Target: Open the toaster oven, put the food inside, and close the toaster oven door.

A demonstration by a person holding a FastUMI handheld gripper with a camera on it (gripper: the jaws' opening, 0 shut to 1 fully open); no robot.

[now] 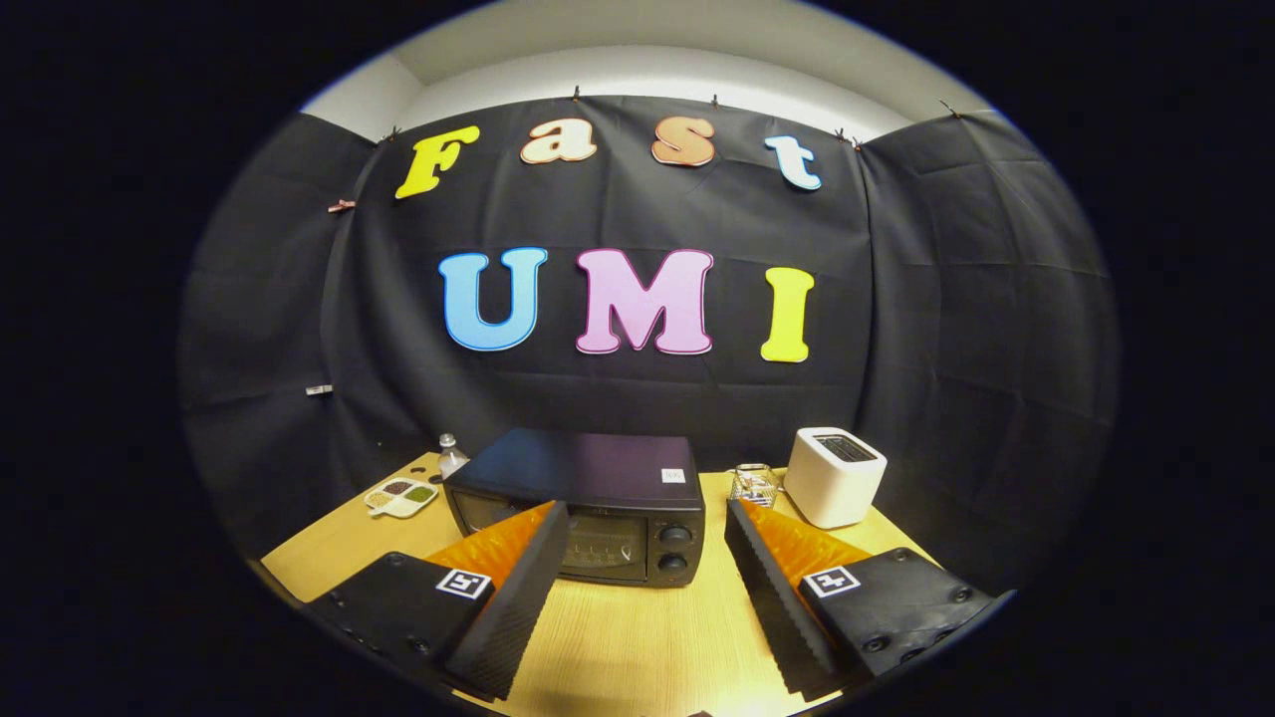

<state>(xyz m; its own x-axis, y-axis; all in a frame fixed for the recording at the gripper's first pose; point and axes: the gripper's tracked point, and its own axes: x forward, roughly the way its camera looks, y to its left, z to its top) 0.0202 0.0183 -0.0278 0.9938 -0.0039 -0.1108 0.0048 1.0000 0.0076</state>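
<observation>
Your gripper (645,588) is released: its two fingers stand wide apart in the lower part of the frame, and nothing is between them except bare table. They touch no object.

The toaster oven (583,503) stands in the middle of the frame, just ahead of the fingers, on the wooden table (618,647). Its door (558,538) is shut. The tip of your left finger covers a part of the glass in the picture, so you cannot see the whole door. Two round knobs (674,548) sit one above the other at the right side of the oven's front. A small white sticker (673,476) is on the top of the oven, near its right back corner.

To the left of the oven, in the lower left area, lies a small divided dish (400,496) with some food in its compartments; what the food is, I cannot tell. Behind this dish, close to the oven's left back corner, a clear bottle (451,455) stands upright.

To the right of the oven there is a small glass jar (754,484), and just beside it a white pop-up toaster (834,476), near the right finger's tip in the picture but farther back on the table.
</observation>
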